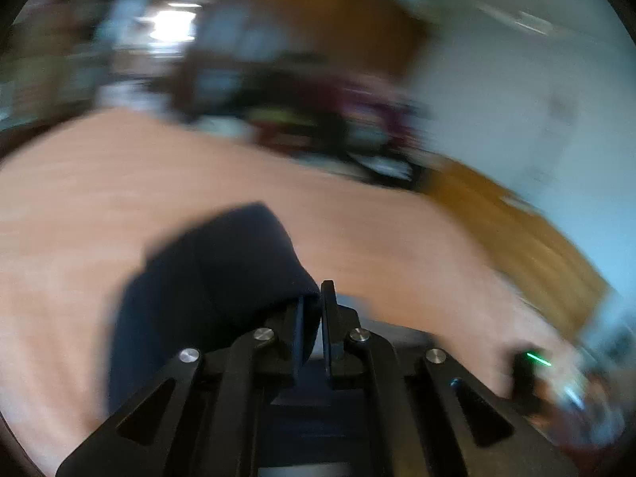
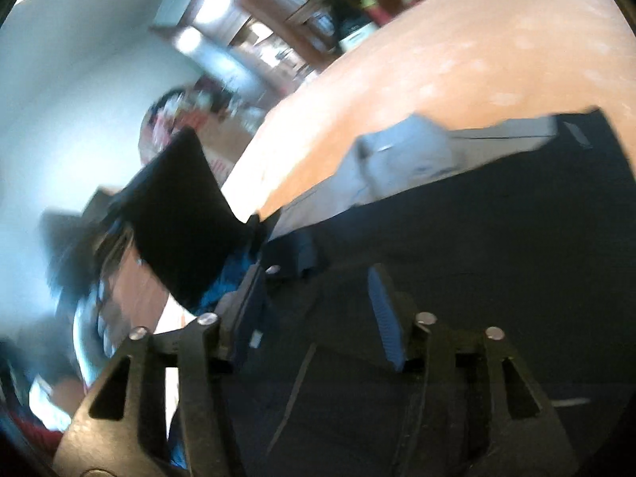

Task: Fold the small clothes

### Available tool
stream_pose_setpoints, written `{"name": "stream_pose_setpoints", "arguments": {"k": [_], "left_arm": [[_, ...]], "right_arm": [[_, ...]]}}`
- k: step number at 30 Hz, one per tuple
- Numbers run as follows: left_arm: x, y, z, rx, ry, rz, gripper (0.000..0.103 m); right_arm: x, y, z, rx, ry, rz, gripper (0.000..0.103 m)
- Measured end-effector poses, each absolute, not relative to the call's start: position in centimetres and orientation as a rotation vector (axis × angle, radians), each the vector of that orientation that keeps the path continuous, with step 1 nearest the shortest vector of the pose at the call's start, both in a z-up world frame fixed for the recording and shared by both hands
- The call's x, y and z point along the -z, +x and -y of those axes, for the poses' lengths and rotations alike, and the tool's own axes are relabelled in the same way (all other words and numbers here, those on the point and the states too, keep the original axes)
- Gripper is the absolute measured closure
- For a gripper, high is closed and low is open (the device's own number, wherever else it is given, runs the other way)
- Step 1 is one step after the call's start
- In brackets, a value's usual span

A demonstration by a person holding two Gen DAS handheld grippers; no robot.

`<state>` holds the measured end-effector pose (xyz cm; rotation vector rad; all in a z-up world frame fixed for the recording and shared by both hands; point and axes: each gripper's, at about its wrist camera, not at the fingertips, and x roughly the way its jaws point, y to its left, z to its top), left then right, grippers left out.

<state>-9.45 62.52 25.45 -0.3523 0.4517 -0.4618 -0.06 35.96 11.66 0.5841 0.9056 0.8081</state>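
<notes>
Dark navy fabric, looks thin and floppy, pinched at one corner by the left tool (image 1: pixel 314 318) with jaws pressed nearly together, the small garment (image 1: pixel 206 278) hanging over the peach-coloured surface (image 1: pixel 99 183). Could easily slip out or land bunched, judging by the blur and how little cloth sits in that pinch. Right tool (image 2: pixel 318 310) spread wide just over more of the dark cloth, gripping nothing, so no backup there.

Bare orange bedspread (image 1: pixel 99 206) beyond dark garment (image 1: pixel 206 274)
</notes>
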Motion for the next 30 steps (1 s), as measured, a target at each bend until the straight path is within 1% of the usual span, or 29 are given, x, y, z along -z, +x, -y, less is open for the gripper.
{"name": "stream_pose_setpoints", "arguments": {"k": [2, 3, 5, 10, 12, 15, 17, 19, 23, 24, 26, 28, 29, 30], "left_arm": [[-23.0, -8.7, -55.8, 0.577, -0.319, -0.558, 0.067], [-21.2, -8.5, -53.8, 0.595, -0.306, -0.619, 0.068], [-18.2, -8.7, -53.1, 0.577, -0.333, -0.708, 0.071], [-15.4, -11.8, -58.8, 0.398, -0.451, -0.735, 0.071], [-14.4, -12.5, -62.3, 0.281, -0.499, -0.744, 0.066], [-12.9, -13.8, -64.6, 0.182, -0.542, -0.764, 0.066], [-12.8, -14.2, -65.3, 0.157, -0.551, -0.751, 0.066], [-13.0, -14.4, -64.8, 0.155, -0.542, -0.741, 0.066], [-14.2, -13.1, -62.6, 0.203, -0.485, -0.73, 0.066], [-14.3, -12.5, -61.9, 0.219, -0.468, -0.74, 0.066], [-13.6, -10.6, -61.3, 0.236, -0.408, -0.829, 0.063], [-11.7, -8.8, -61.4, 0.123, -0.295, -0.909, 0.063], [-10.5, -8.1, -62.5, 0.04, -0.241, -0.951, 0.067], [-9.7, -8.0, -64.4, -0.029, -0.244, -0.964, 0.079]], "right_arm": [[-10.2, 0.5, -33.1, -0.777, 0.674, -0.939, 0.043], [-9.3, 0.7, -31.6, -0.748, 0.716, -0.952, 0.043], [-8.0, 0.8, -29.0, -0.7, 0.77, -0.96, 0.043], [-6.1, 1.8, -25.5, -0.694, 0.836, -0.989, 0.042], [-4.8, 2.7, -25.1, -0.694, 0.87, -1.039, 0.043], [-3.8, 2.9, -24.9, -0.686, 0.842, -1.108, 0.044], [-4.0, 2.3, -25.2, -0.69, 0.785, -1.114, 0.046], [-4.6, 2.2, -25.0, -0.677, 0.749, -1.103, 0.053], [-7.1, 1.6, -23.0, -0.664, 0.714, -0.978, 0.05], [-7.2, 1.3, -22.8, -0.672, 0.703, -0.968, 0.049], [-6.3, 1.0, -23.4, -0.69, 0.659, -1.008, 0.048], [-4.9, 0.8, -24.6, -0.695, 0.611, -1.068, 0.048], [-4.2, 0.3, -24.9, -0.695, 0.598, -1.093, 0.048], [-4.0, -0.5, -25.1, -0.708, 0.593, -1.106, 0.047]]}}
